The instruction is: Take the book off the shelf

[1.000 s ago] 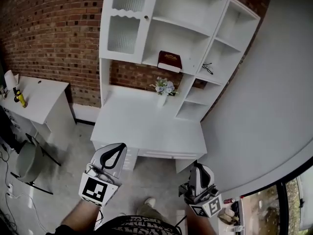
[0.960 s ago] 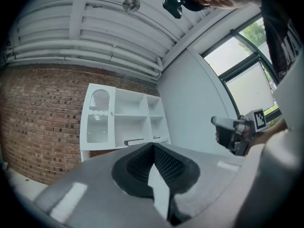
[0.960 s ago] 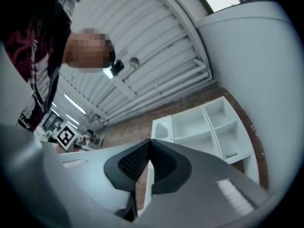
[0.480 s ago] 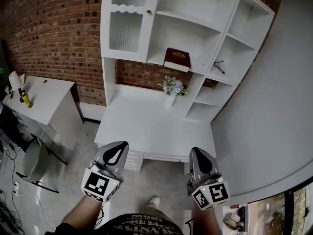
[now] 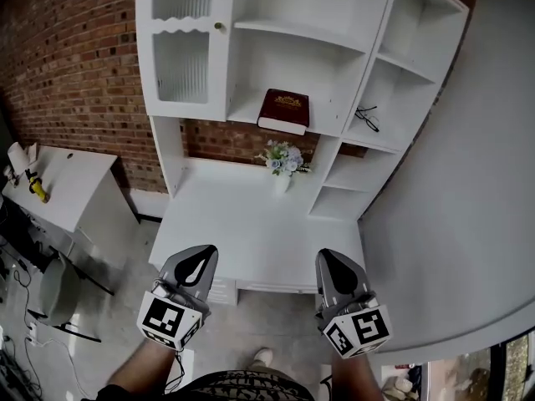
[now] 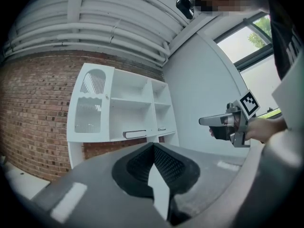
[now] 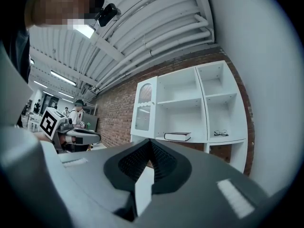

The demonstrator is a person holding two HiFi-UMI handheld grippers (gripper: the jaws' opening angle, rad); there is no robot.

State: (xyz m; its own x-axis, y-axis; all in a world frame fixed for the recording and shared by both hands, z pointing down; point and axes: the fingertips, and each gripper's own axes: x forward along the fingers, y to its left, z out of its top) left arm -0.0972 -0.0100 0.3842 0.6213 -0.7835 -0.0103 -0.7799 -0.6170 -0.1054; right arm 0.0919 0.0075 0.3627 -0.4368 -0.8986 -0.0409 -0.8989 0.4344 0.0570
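Note:
A dark red book (image 5: 284, 110) lies flat on the middle shelf of the white shelf unit (image 5: 251, 32). It also shows as a thin dark slab in the left gripper view (image 6: 135, 134) and the right gripper view (image 7: 178, 136). My left gripper (image 5: 199, 261) and my right gripper (image 5: 333, 266) are held side by side over the front edge of the desk (image 5: 251, 224), well short of the book. Both point level at the shelves. Each has its jaws shut with nothing between them, as the left gripper (image 6: 153, 146) and the right gripper (image 7: 151, 141) show in their own views.
A pair of glasses (image 5: 365, 118) lies on the shelf to the right of the book. A small vase of flowers (image 5: 281, 161) stands on the desk below it. A white side table (image 5: 58, 174) with a yellow bottle (image 5: 35, 189) stands at the left, a grey wall (image 5: 468, 182) at the right.
The shelf unit and desk have come closer in the head view. Both grippers have moved forward toward the desk, and the right one has swung up level with the left.

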